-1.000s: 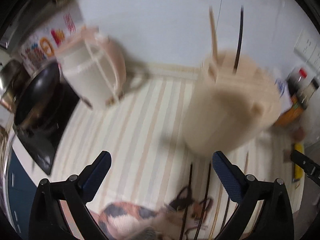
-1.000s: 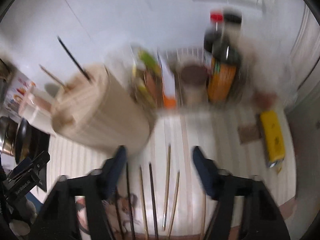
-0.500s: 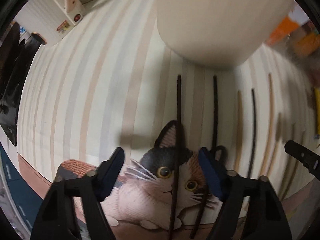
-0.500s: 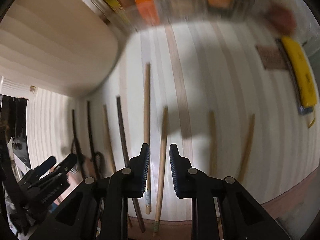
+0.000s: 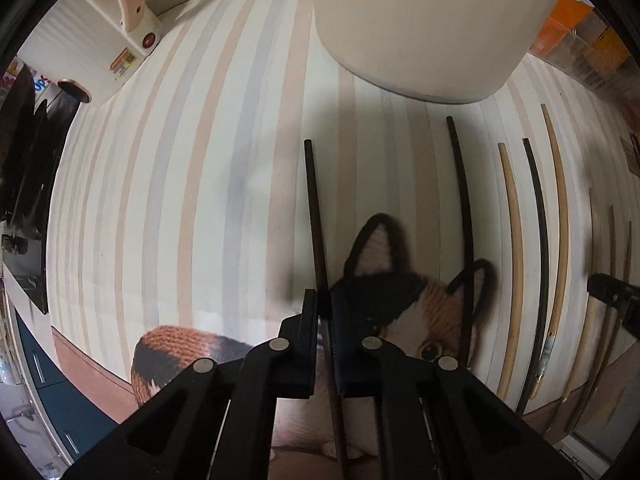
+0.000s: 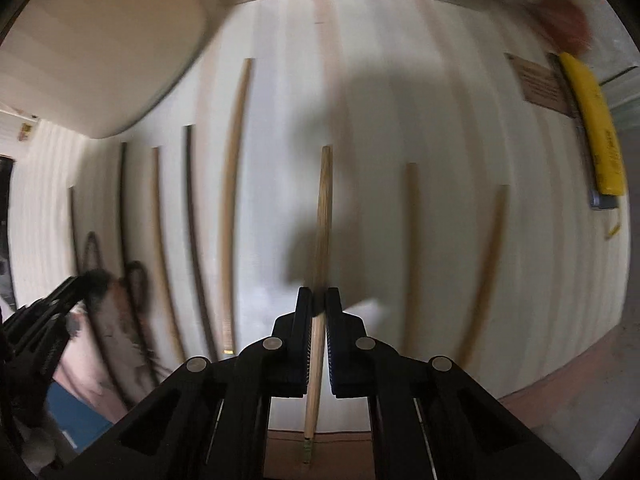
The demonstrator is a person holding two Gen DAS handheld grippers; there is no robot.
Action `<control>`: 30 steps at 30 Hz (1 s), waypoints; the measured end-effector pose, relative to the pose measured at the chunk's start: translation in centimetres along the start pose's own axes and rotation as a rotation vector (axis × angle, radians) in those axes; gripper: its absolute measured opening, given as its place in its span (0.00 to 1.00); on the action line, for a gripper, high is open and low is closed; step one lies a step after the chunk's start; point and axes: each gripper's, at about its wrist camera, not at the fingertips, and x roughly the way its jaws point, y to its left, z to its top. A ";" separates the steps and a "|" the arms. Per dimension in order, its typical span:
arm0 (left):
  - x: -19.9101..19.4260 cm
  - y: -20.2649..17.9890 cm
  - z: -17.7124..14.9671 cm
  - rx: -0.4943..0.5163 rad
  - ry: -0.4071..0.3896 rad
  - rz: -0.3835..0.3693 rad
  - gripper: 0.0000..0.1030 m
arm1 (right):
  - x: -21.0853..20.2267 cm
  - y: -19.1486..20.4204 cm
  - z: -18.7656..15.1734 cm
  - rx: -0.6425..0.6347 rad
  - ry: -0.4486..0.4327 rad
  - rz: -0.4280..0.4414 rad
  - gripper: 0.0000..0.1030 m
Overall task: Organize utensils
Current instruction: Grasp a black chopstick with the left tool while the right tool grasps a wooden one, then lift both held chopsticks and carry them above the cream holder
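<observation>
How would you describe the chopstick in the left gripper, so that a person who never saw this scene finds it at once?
Start from the big cream holder standing on the striped mat; in front of it chopsticks lie in a row. The dark chopstick is the leftmost one, running down beside the printed cat's ear. Unlike its neighbours, it sits between the closed fingers of the left gripper.

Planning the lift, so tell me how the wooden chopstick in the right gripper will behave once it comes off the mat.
The wooden chopstick looks thin and straight, so probably stiff and light. The right gripper pinches it nearer one end, so the long free end may droop or pivot. It seems round, so likely to roll on the striped mat if dropped.
</observation>
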 end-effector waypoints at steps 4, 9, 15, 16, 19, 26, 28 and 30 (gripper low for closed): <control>-0.1 -0.1 0.1 -0.004 -0.002 -0.004 0.04 | 0.1 -0.1 0.6 -0.039 0.015 -0.010 0.07; 0.0 0.5 0.1 -0.004 -0.003 -0.013 0.03 | 0.3 0.8 1.0 -0.054 0.007 -0.036 0.07; 0.4 1.3 0.0 -0.017 0.001 -0.031 0.03 | 0.7 2.3 -0.6 -0.048 0.036 -0.047 0.08; 0.4 1.3 0.0 -0.019 0.001 -0.033 0.03 | 0.7 2.5 -0.6 -0.055 0.032 -0.050 0.08; 0.6 1.9 0.1 -0.027 0.004 -0.039 0.03 | 0.8 3.3 -0.3 -0.060 0.033 -0.071 0.07; 0.6 3.0 0.5 -0.033 0.010 -0.054 0.03 | 0.7 5.9 1.8 -0.073 0.054 -0.046 0.08; 0.6 3.3 0.5 -0.037 0.010 -0.061 0.03 | 0.8 6.0 2.1 -0.079 0.091 -0.045 0.17; 0.6 3.4 0.7 -0.036 0.010 -0.062 0.03 | 0.9 5.4 1.9 -0.079 0.108 -0.029 0.32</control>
